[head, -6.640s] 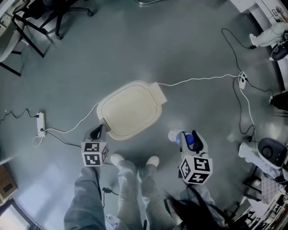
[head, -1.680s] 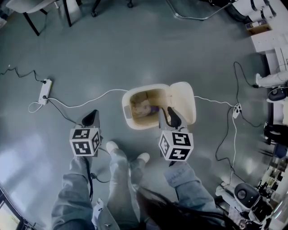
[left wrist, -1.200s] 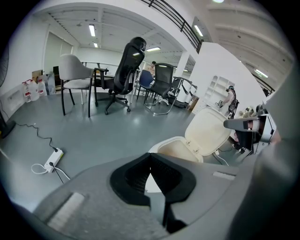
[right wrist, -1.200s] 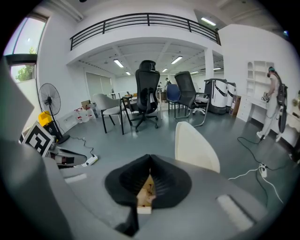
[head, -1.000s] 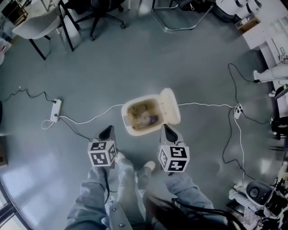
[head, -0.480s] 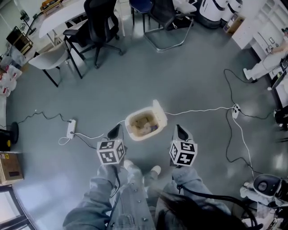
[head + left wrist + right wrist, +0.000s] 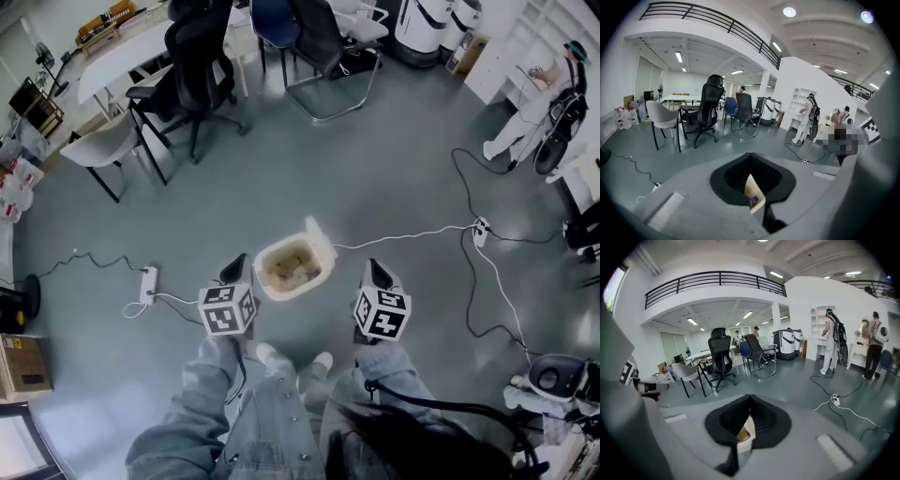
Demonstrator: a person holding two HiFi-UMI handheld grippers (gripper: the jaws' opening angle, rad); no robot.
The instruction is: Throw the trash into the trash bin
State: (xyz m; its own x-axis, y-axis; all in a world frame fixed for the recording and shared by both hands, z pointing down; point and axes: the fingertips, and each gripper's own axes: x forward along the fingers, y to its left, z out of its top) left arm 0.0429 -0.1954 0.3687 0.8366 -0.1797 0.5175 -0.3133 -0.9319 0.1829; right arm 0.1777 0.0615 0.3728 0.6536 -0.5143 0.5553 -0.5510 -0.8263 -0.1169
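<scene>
Writing: b/w square markers on both gripper cubes, no letters. Print on the brown cardboard box (image 7: 19,366) at far left is too small to read.
Task thing: cream plastic trash bin (image 7: 286,293) on the grey floor (image 7: 394,169), just ahead of the person's white shoes (image 7: 267,353), between the two grippers.
Bin axis: mouth faces up. Long axis runs near-left to far-right in head view. The flip lid (image 7: 317,232) stands open at the far-right end.
Contents: brownish-cream trash (image 7: 292,265) lies inside, w/ a small blue bit seen thru the left gripper view.
Left gripper (image 7: 235,267): jaws together, nothing held. Tip is just left of the bin's near corner and above it. Only a sliver of bin shows thru the gap betw. the black pads (image 7: 736,176).
Right gripper (image 7: 374,272): jaws closed tight, empty. It sits right of the bin, apart from it.
Edges: thin white cable (image 7: 403,234) runs from the bin's right side to a white power strip (image 7: 480,228). A 2nd white power strip (image 7: 147,284) w/ cable lies left of the bin.
Open room: bare floor beyond the bin. Black office chair (image 7: 192,66) and beige chair (image 7: 98,150) stand well apart, far left.
</scene>
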